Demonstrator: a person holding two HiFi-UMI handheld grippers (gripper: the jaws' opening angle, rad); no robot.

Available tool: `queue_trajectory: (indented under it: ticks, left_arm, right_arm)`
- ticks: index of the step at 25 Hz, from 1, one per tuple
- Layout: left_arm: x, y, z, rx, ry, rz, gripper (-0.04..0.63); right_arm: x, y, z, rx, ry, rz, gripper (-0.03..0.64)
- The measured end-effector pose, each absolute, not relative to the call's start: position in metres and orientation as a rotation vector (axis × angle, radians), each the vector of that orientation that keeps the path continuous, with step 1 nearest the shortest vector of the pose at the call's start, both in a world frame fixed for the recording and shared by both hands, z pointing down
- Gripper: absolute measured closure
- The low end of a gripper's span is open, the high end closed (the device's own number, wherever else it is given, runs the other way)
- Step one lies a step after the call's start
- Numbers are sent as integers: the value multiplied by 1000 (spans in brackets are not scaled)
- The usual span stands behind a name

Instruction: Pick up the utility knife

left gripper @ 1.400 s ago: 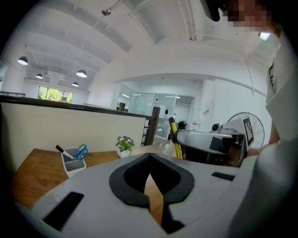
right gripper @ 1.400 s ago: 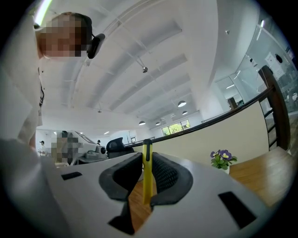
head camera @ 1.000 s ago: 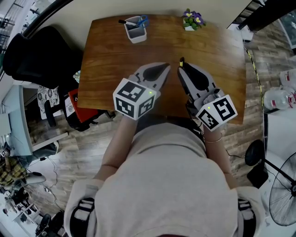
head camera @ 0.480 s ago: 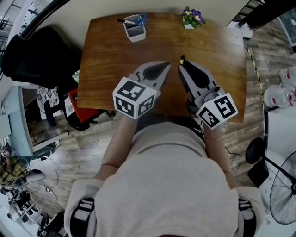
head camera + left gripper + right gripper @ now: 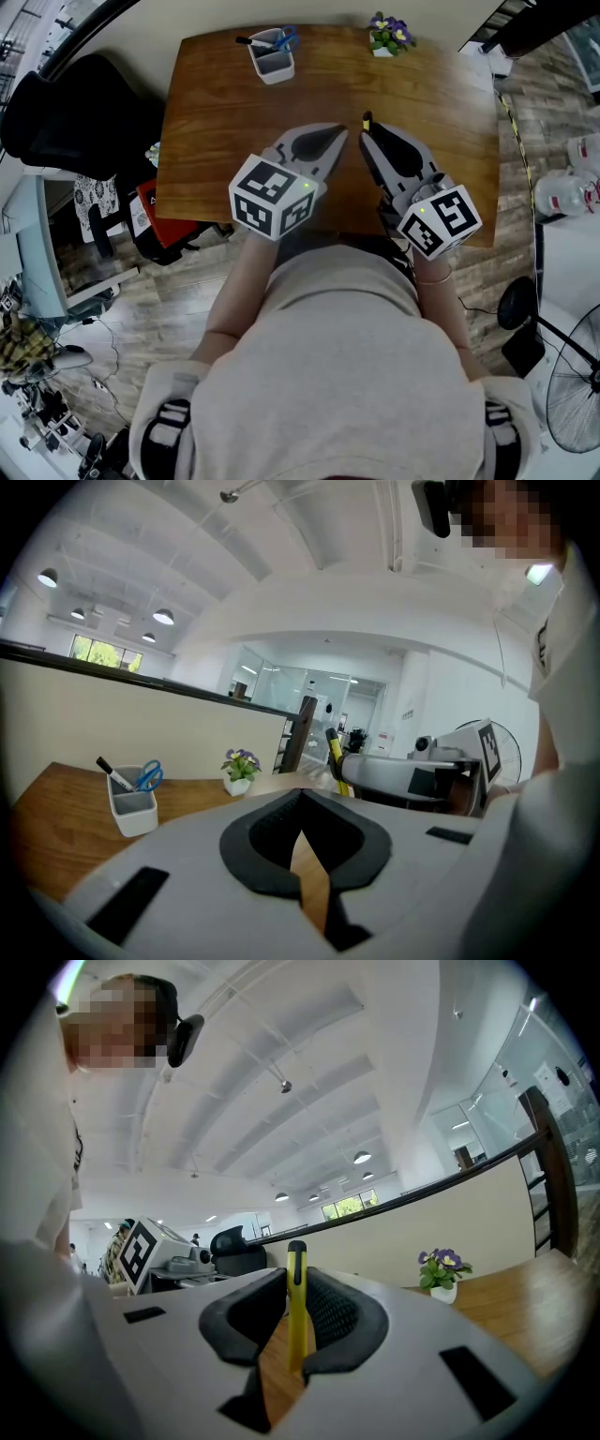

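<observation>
Pinching the utility knife point(image 5: 296, 1309) upright, right gripper point(image 5: 366, 132) sits mid-frame. Left gripper point(image 5: 336, 137) is pressed together alongside it. Pen cup point(image 5: 273, 58) and flowerpot point(image 5: 386, 39) sit up top.

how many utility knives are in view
1: the utility knife stands upright, clamped in the right gripper. More could hide inside the pen cup at the table's back.

We saw a brown wooden table point(image 5: 225, 112) with a white rectangular pen holder point(image 5: 272, 66) at its far edge, holding blue-handled scissors point(image 5: 290, 39) and a black marker point(image 5: 247, 42). To its right stood a small purple-flowered plant in a white pot point(image 5: 387, 39).
</observation>
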State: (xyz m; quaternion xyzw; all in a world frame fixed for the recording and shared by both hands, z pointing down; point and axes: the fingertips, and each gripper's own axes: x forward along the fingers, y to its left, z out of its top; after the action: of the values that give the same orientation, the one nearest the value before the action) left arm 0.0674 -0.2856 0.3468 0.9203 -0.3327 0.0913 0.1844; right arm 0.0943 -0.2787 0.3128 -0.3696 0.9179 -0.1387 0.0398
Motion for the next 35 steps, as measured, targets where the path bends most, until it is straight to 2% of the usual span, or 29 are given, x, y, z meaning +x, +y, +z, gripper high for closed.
queue_trajectory:
  ticks: [35]
  left_arm:
    - [70,-286,348,2585,-896,247,583]
  right_arm:
    - [93,-282,318,-1145,2825,-428,540]
